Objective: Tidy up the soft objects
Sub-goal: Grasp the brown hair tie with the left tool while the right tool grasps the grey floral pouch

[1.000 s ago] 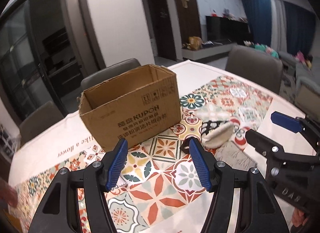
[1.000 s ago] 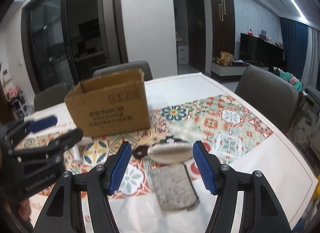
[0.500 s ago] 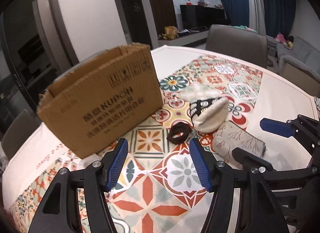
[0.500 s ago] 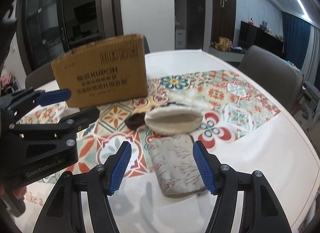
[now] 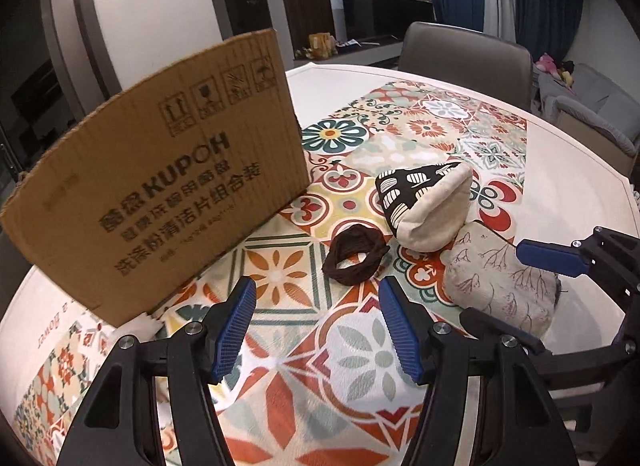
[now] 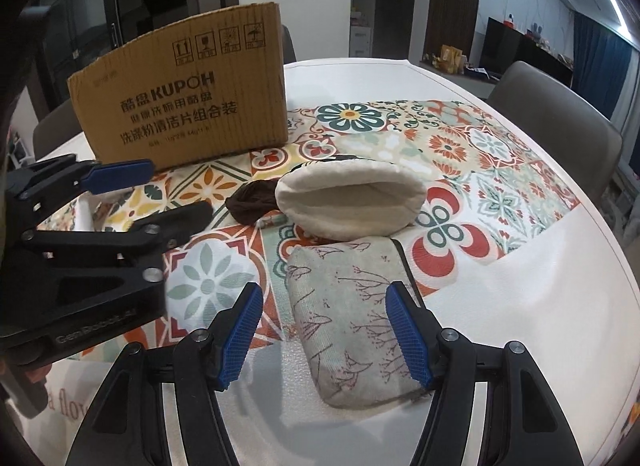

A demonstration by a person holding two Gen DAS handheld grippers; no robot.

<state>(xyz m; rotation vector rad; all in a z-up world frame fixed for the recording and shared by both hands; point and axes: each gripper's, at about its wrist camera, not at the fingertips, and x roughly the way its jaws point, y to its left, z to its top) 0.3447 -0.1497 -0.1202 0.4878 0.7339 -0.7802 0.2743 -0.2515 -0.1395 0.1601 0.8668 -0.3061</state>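
A brown cardboard box (image 5: 160, 177) stands on the patterned tablecloth; it also shows in the right wrist view (image 6: 184, 97). In front of it lie a dark brown fabric ring (image 5: 354, 258), a cream pouch with a black patterned side (image 5: 428, 201) and a grey folded cloth with a twig print (image 5: 500, 286). My left gripper (image 5: 316, 330) is open and empty, low over the table just short of the ring. My right gripper (image 6: 326, 330) is open, with its fingers on either side of the grey cloth (image 6: 352, 318). The cream pouch (image 6: 352, 201) lies just beyond.
The round table (image 6: 560, 286) has a white rim around a tiled-pattern cloth. Grey chairs (image 5: 464, 53) stand around it. The left gripper body (image 6: 80, 250) fills the left of the right wrist view.
Both grippers have come down and forward toward the soft items. The right gripper's fingers now flank the grey cloth. The left gripper is closer to the brown ring.
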